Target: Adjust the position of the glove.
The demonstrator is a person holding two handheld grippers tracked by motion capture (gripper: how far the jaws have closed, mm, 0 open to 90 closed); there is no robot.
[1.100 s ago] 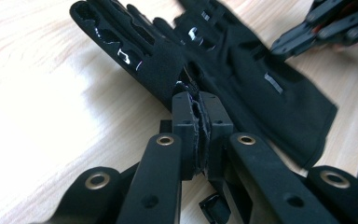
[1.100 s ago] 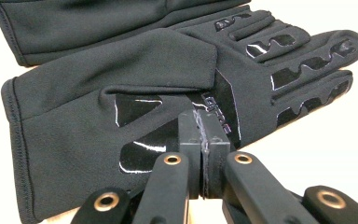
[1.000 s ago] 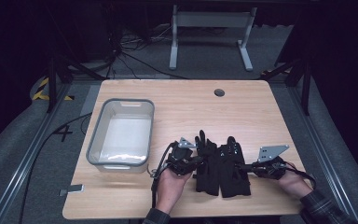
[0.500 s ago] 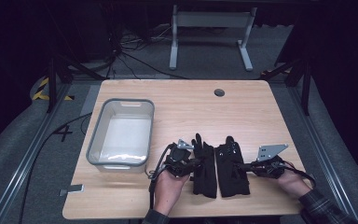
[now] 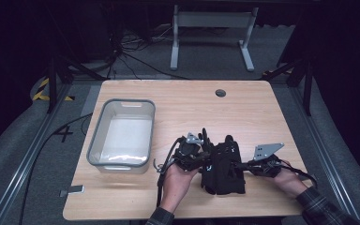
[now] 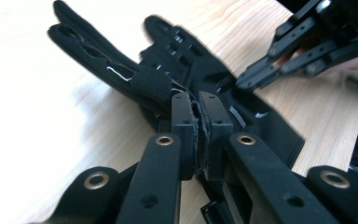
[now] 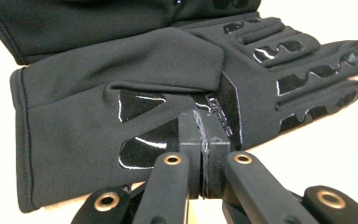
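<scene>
- A pair of black gloves (image 5: 222, 166) lies on the near part of the wooden surface (image 5: 262, 112), between the person's two hands, the gloves side by side or partly overlapping with their fingers pointing away from the person.
- The left gripper (image 5: 201, 157) comes in from the left side of the gloves; in the left gripper view its jaws are pressed almost together and seem to pinch a thin fold of glove fabric, though the dark cloth makes the exact bite hard to read.
- The right gripper (image 5: 243, 165) meets the gloves from the right; in the right gripper view its jaws are fully closed at the glove's edge near the cuff (image 7: 46, 140), just beside a glossy black patch (image 7: 137, 100).
- The left hand (image 5: 178, 176) and right hand (image 5: 288, 180) rest low at the near edge of the surface.
- A clear plastic bin (image 5: 122, 133) with a grey rim sits to the left of the gloves, apart from them.
- A small round grommet hole (image 5: 221, 93) sits in the far part of the surface.
</scene>
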